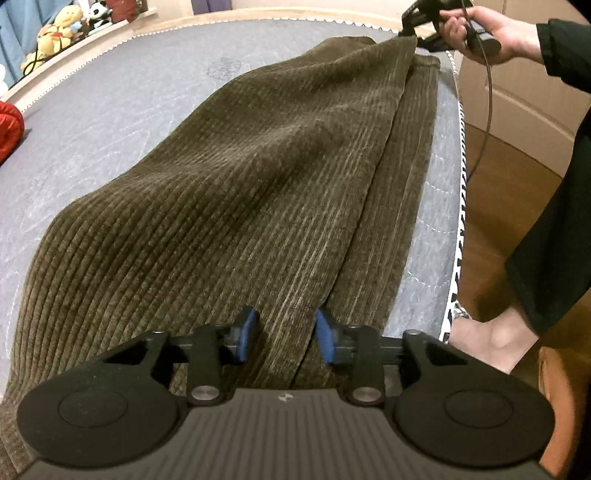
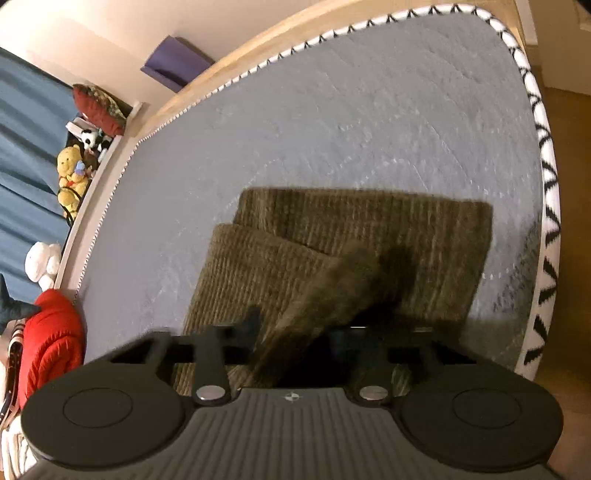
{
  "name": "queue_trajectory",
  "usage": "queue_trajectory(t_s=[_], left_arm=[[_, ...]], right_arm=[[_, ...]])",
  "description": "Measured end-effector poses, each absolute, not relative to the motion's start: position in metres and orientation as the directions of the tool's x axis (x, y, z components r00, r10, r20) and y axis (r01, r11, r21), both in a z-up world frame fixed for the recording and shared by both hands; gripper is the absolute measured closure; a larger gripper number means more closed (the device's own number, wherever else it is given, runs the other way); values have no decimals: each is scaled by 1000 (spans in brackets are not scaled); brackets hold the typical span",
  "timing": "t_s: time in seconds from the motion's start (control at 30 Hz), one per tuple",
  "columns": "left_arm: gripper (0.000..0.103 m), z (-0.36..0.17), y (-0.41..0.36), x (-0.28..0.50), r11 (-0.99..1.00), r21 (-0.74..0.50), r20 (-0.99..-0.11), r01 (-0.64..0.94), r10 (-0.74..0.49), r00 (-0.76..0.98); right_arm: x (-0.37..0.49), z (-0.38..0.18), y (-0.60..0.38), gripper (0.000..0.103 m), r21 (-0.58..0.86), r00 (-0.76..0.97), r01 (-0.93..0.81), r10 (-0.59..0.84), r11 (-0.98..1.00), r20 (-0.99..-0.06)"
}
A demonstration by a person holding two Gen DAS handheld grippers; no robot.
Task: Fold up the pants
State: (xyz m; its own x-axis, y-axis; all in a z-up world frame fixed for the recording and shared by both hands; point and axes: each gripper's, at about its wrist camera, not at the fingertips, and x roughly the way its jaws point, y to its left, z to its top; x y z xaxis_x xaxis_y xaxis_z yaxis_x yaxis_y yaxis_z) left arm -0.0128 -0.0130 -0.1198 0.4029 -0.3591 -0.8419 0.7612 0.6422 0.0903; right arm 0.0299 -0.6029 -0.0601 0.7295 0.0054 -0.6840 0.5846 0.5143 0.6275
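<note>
Left hand-held gripper (image 1: 282,334) angled down, pinching pants (image 1: 240,177).

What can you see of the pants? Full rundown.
The pants are olive-brown, wide-ribbed corduroy, lying lengthwise on the grey quilted mattress near its patterned edge. One leg is folded over the other, not quite squared: a strip of the lower leg shows along one side. The left gripper has a ridge of cloth between its blue pads. The right gripper pinches the top leg's far corner, lifting it; the right wrist view, blurred, shows that raised corner above the lower hem lying flat.
</note>
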Motion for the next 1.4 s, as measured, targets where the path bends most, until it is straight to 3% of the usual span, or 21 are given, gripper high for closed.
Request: queue_trajectory(t_s=[0.03, 0.13, 0.27, 0.33, 0.4, 0.47, 0.53, 0.57, 0.63, 0.8, 0.93, 1.07, 1.17, 1.27, 1.4], left_arm=[[93, -117, -14, -12, 640, 89, -844, 763, -359, 399], [95, -105, -15, -11, 631, 116, -830, 767, -363, 424], [95, -70, 2, -12, 647, 96, -776, 756, -427, 464], [95, -60, 8, -16, 617, 49, -771, 785, -476, 422], [96, -63, 10, -27, 548, 13, -789, 836, -509, 346], [96, -74, 5, -35, 497, 1, -819, 868, -498, 286], [96, -91, -3, -41, 458, 13, -861, 889, -448, 243], [96, -98, -6, -42, 447, 22, -872, 894, -429, 236], [94, -103, -8, -40, 452, 14, -878, 892, -421, 227], [72, -87, 4, -32, 490, -59, -847, 870, -486, 217], [70, -66, 26, -22, 567, -98, -798, 818, -536, 276], [70, -53, 55, -4, 690, -82, -766, 719, -505, 398], [62, -47, 84, 10, 801, -79, -749, 593, -440, 495], [55, -42, 124, 26, 908, -78, -749, 411, -325, 578], [49, -45, 185, 37, 988, -83, -770, 130, -146, 621]], right_arm=[[32, -58, -605, 91, 637, 740, 572, 10, 516, -673], [39, -38, -606, 93, 628, 771, 528, -13, 571, -636], [39, 18, -591, 93, 605, 870, 367, -30, 706, -492], [28, 48, -582, 94, 582, 917, 280, -33, 764, -398], [18, 59, -584, 94, 543, 925, 292, -88, 787, -371], [14, 43, -595, 94, 477, 865, 414, -172, 775, -471], [21, 4, -605, 94, 332, 701, 574, -240, 748, -671], [21, -20, -613, 94, 296, 617, 633, -234, 715, -752], [17, -56, -630, 94, 325, 539, 699, -171, 637, -824], [14, -44, -634, 89, 344, 565, 709, -204, 616, -799], [11, -25, -626, 72, 208, 473, 812, -408, 545, -781], [16, -6, -610, 71, 174, 515, 806, -525, 565, -678], [37, -7, -592, 64, 298, 684, 633, -335, 715, -648], [69, -21, -570, 62, 398, 738, 477, -111, 783, -666], [104, -49, -559, 55, 424, 702, 492, -59, 760, -710]])
